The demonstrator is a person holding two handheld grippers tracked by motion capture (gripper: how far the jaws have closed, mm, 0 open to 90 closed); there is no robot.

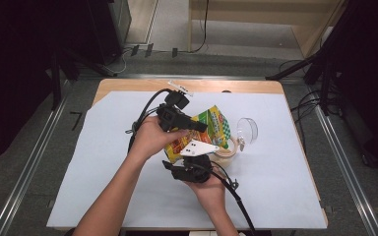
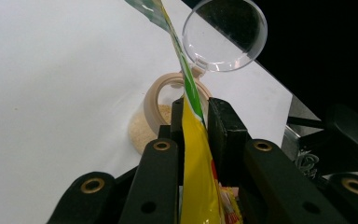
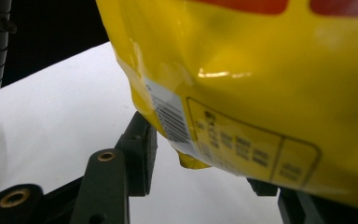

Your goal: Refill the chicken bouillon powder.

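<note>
left fingers (image 2: 192,122): pinched nearly together on the thin top edge of the yellow snack bag (image 1: 199,132), pads flat against the film on both sides, centre of the left gripper view
right fingers (image 3: 205,161): about half open, cupping the fat bottom corner of the bag; looks like they're clamped on it but the far finger is mostly hidden behind the film, so not 100% sure how hard it's squeezing
bag: up in the air mid-frame in the high view, tilted with its mouth toward the right, over the jar
jar (image 2: 161,100): beige, low, open, sitting on the surface (image 1: 128,147) right of centre; its clear lid (image 1: 247,130) is flipped up behind it, upper right in the left gripper view
spill (image 2: 142,130): pale crumbs lying on the surface against the jar's near side
why held like this: I'd guess one gripper steers the mouth and the other lifts the base so the contents slide into the jar
</note>
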